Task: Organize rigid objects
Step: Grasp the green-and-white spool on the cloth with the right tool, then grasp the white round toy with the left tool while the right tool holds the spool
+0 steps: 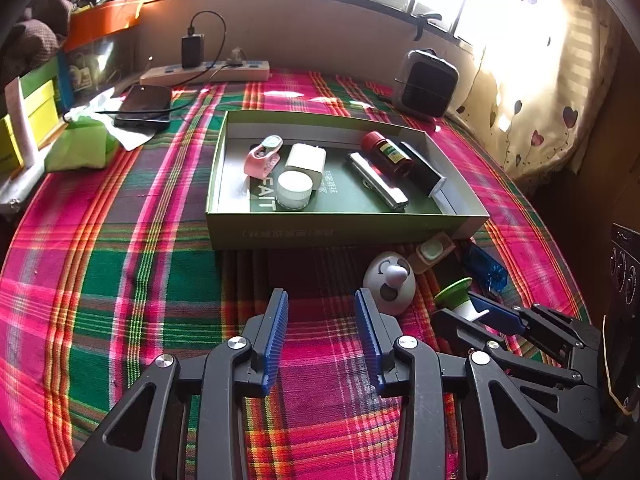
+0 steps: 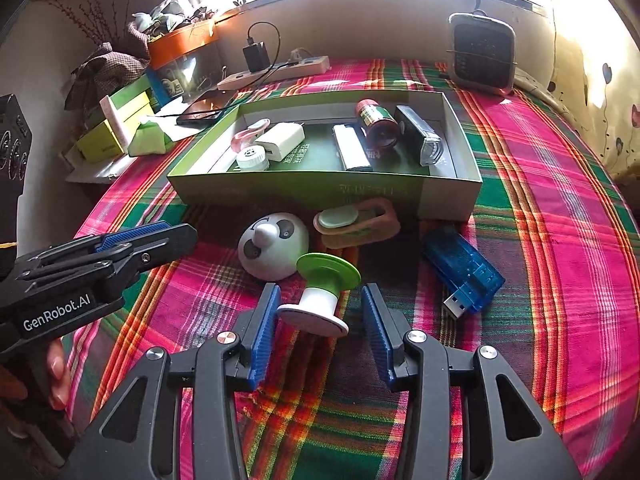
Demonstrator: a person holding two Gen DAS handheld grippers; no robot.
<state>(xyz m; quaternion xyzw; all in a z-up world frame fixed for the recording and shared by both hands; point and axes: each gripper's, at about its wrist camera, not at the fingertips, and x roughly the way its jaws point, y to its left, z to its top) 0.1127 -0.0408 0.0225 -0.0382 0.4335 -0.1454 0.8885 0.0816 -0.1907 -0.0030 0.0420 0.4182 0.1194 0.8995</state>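
A green cardboard box (image 1: 348, 232) (image 2: 304, 190) on the plaid cloth holds a pink clip (image 1: 262, 156), a white charger (image 1: 306, 158), a white jar (image 1: 294, 190), a silver bar (image 1: 378, 180), a red-capped bottle (image 1: 386, 152) and a black case (image 1: 424, 172). In front of it lie a panda-faced white dome (image 2: 274, 246), a tan clip (image 2: 356, 222), a blue USB device (image 2: 464, 270) and a green-and-white spool (image 2: 320, 296). My right gripper (image 2: 320, 320) is open with the spool between its fingers. My left gripper (image 1: 322, 334) is open and empty, left of the dome (image 1: 390, 286).
A phone (image 1: 146, 106), a power strip (image 1: 206, 72) with a charger, green tissue pack (image 1: 82, 146) and stacked boxes sit at the back left. A small heater (image 1: 426, 84) stands at the back right. A curtain hangs at the right.
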